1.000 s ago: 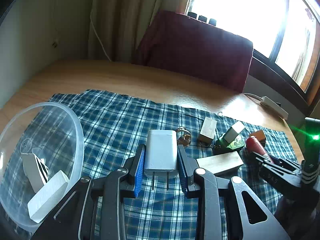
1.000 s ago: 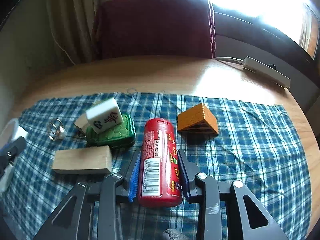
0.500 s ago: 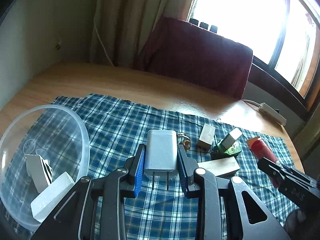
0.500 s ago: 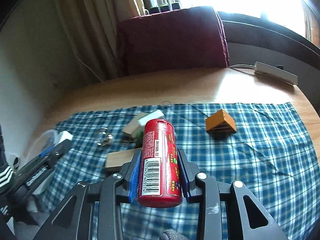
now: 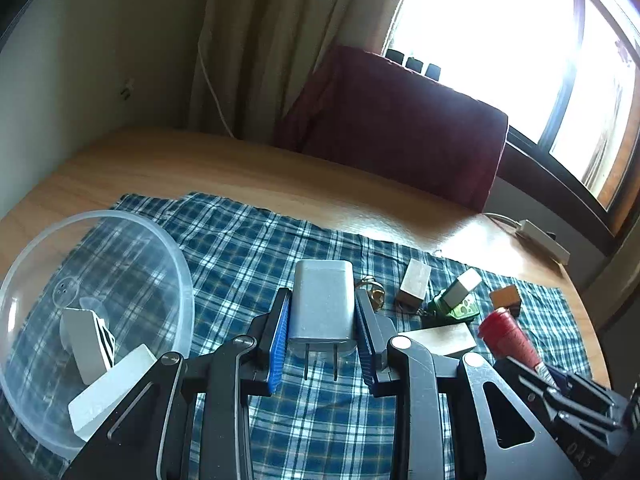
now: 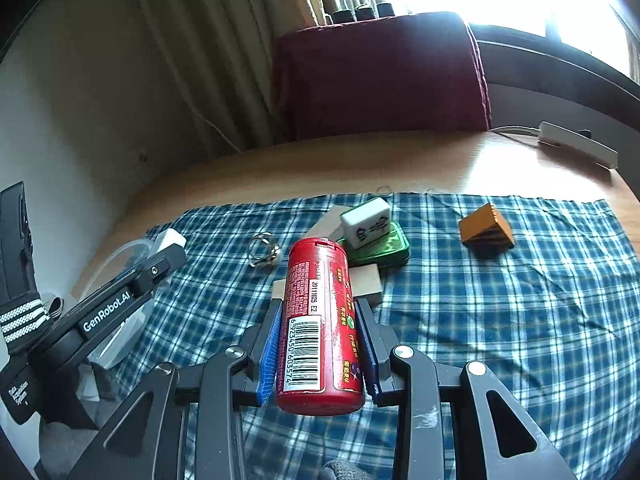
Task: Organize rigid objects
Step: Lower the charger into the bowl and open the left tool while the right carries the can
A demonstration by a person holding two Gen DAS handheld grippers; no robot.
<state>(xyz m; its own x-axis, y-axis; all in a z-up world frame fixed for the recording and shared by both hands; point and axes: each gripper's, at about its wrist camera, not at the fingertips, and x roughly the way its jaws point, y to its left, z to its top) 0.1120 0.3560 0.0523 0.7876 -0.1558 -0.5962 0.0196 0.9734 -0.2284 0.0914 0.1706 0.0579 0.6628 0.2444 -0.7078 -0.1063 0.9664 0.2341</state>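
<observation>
My left tool [image 5: 322, 336] pinches a white charger [image 5: 323, 305] up over the checked cloth [image 5: 248, 256], just right of the clear bowl [image 5: 176, 264]. My right tool [image 6: 319, 344] grips a red bottle [image 6: 318, 320] above the wooden block [image 6: 370, 280].

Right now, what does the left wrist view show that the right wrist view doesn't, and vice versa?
Left wrist only: two white pieces inside the clear bowl, and the charger's prongs.
Right wrist only: the red can's barcode and a striped wrist strap.
Both: checked cloth, white tile on the green case, wooden blocks, ring, orange wedge, power strip.
</observation>
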